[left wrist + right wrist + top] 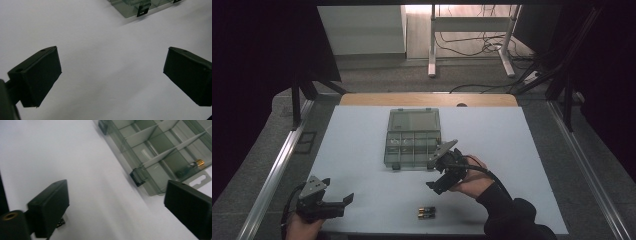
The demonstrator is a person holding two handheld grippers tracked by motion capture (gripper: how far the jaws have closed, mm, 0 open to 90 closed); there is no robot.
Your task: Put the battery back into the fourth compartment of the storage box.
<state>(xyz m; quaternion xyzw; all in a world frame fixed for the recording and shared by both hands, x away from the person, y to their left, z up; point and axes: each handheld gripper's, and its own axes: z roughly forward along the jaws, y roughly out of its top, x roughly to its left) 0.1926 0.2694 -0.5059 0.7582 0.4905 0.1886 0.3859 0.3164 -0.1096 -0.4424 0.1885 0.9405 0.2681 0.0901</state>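
A clear compartment box (413, 145) lies open mid-table with its lid (414, 120) folded back. In the right gripper view one battery (191, 167) rests in a corner compartment of the box (150, 152). Two batteries (427, 212) lie side by side near the table's front edge. My right gripper (432, 175) hovers just right of the box's front corner, open with nothing between its jaws (117, 192). My left gripper (339, 194) sits low at the front left, open and holding nothing (111, 60); it points toward the box's front latch (142, 8).
The white table top (362, 150) spreads wide around the box. A metal rail (277, 165) runs along the left side and another (587, 165) along the right. A dark end of something (60, 223) peeks from under the right gripper's left jaw.
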